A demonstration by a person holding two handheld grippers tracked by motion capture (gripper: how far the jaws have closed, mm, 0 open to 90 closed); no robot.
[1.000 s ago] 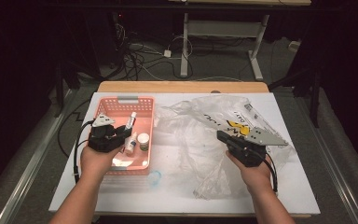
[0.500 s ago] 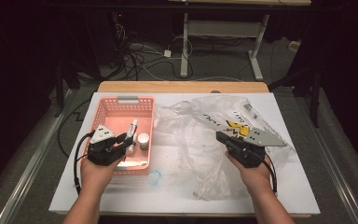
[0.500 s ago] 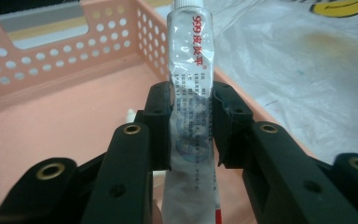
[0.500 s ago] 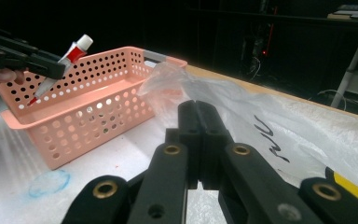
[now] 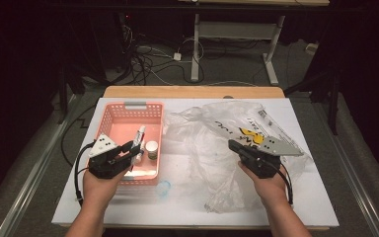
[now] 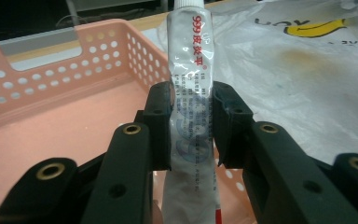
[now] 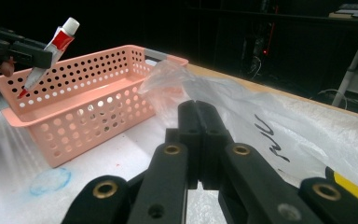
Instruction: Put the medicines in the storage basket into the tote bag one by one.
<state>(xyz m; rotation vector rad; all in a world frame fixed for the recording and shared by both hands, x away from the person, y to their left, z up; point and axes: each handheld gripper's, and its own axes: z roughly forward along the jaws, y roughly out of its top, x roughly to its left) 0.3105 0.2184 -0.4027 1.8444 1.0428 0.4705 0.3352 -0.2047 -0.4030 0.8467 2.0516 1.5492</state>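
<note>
We see the left gripper (image 6: 192, 126) clamping a soft white ointment tube (image 6: 191, 79); the right gripper (image 7: 196, 140) is closed, empty. Squeezing harder risks the tube slipping outside the pink perforated plastic basket (image 6: 51, 121) beneath.

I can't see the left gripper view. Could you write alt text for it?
Two black fingers of the left gripper are shut on a white ointment tube with red print, held upright over a pink perforated basket. A crinkled clear plastic bag lies to the right.
</note>
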